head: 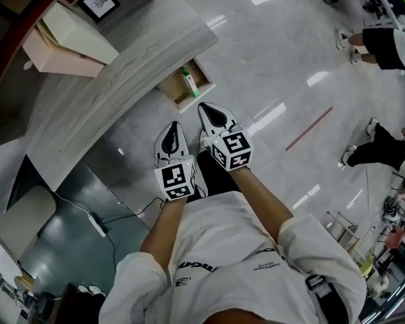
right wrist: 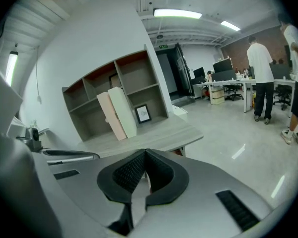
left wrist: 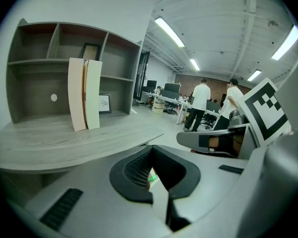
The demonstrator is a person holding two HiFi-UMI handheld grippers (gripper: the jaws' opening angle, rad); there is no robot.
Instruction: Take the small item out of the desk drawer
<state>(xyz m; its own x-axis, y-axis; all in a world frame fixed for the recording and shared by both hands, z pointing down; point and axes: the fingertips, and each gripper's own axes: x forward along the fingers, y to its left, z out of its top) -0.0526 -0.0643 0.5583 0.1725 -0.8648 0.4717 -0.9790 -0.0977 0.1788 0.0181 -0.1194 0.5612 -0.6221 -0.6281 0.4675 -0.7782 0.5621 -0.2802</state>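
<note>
A wooden drawer [head: 177, 90] stands pulled open under the front edge of the grey desk [head: 108, 86]. Inside it lies a small green and white item [head: 187, 81]. My left gripper [head: 174, 127] hovers over the floor, a little short of the drawer, its jaws shut with nothing in them. My right gripper [head: 205, 108] is just beside it, slightly closer to the drawer, also shut and empty. In the left gripper view the closed left gripper [left wrist: 151, 155] points toward the desk [left wrist: 89, 138]. The right gripper view shows the closed right gripper [right wrist: 145, 155] before the desk [right wrist: 154, 135].
Pink and cream folders [head: 67, 39] stand on the desk beside a framed picture [head: 99, 2]. A shelf unit [left wrist: 54, 68] rises behind them. A power strip [head: 98, 223] and cable lie on the floor at left. People [head: 385, 46] stand at the right.
</note>
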